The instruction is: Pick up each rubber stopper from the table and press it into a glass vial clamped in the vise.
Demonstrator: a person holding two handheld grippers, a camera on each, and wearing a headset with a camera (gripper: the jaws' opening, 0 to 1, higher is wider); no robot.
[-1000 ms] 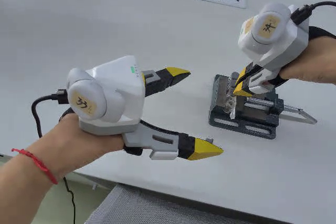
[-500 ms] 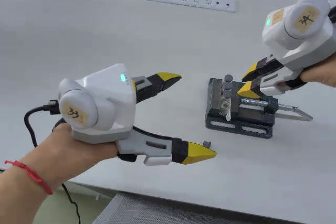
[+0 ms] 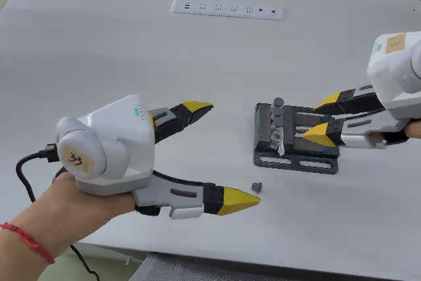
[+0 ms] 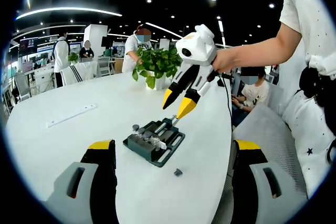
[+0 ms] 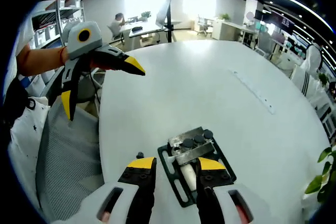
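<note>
- White table (image 3: 99, 44) in an open office; the vise (image 3: 296, 157) stands near its front edge, holding a row of vials (image 3: 277, 137), several already capped.
- A loose stopper (image 3: 256, 187) lies between the vise and the front edge.
- Left gripper (image 3: 227, 153): jaws wide apart, empty, lower tip nearest the stopper.
- Right gripper (image 3: 314, 122): jaws partly apart, empty, above the vise.

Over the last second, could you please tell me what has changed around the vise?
The right tongs pulled back off the vise to the right, open and empty. The left tongs stayed wide open, and the stopper lay untouched on the table beside them.
</note>
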